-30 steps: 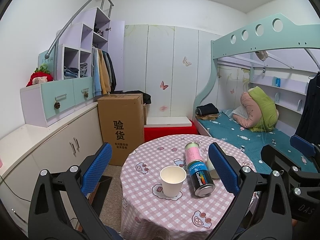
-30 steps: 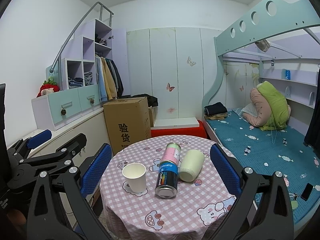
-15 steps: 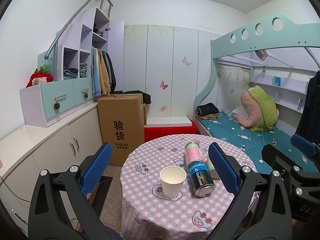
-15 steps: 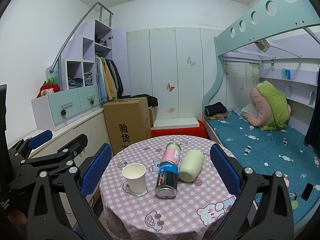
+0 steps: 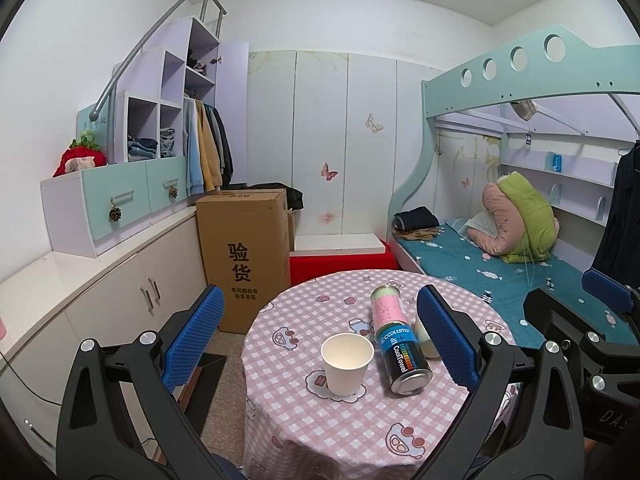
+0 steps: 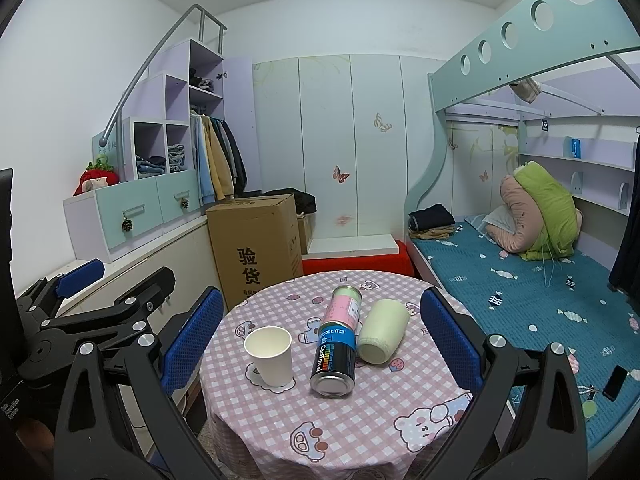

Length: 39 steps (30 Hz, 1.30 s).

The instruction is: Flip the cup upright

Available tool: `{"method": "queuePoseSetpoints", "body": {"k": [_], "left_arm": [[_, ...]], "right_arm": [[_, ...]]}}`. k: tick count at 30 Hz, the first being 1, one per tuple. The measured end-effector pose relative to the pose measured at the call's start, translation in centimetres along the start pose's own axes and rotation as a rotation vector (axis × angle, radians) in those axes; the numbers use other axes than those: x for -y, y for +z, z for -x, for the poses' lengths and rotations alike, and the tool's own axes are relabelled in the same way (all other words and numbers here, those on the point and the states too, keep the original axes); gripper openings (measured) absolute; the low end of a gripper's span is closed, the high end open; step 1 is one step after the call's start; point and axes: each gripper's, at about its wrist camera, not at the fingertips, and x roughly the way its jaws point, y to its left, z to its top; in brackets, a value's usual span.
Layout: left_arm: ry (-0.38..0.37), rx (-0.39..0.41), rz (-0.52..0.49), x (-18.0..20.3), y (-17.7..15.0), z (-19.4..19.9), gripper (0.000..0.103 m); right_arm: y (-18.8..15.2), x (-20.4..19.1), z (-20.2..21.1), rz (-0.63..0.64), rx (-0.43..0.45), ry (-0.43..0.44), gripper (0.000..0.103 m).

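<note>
Round table (image 6: pixel 360 436) with pink checked cloth, both my grippers held back from its near edge, above and short of everything on it.

Pale green cup (image 6: pixel 382 331) lies on its side at mid-table, toward the right edge, base end facing me in the right wrist view. It rests just beside, possibly touching, a black-and-blue "CoolTowel" can (image 6: pixel 335 356), also on its side. A pink-labelled can (image 6: pixel 343 309) lies behind that one, end to end with it, toward the far edge.

White paper cup (image 6: pixel 269 356) stands upright left of the cans, mouth up, apart from them.

Right gripper (image 6: pixel 320 332): jaws spread wide, holding nothing. Green cup sits ahead of it, between the two blue pads in view and nearer the right pad (image 6: pixel 448 330), not touching.

Left gripper (image 5: pixel 318 332): also spread wide, holding nothing. From this side the green cup (image 5: pixel 426 340) is mostly hidden behind the right pad (image 5: pixel 446 338); only a sliver shows past the black can (image 5: pixel 402 354). Paper cup (image 5: pixel 347 362) sits near centre between these pads.

Cardboard box (image 6: pixel 256 244) stands on the floor beyond the table's far-left edge. Bed (image 6: pixel 532 280) with teal sheet runs along the right.
</note>
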Motion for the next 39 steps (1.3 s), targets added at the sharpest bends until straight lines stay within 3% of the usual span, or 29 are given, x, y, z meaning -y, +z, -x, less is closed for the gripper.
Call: {"method": "queuePoseSetpoints", "body": {"k": [39], "left_arm": [[0.006, 0.013, -0.008, -0.06, -0.11, -0.27, 0.097]], "right_arm": [[0.01, -0.19, -0.58, -0.002, -0.008, 0.003, 0.095]]}}
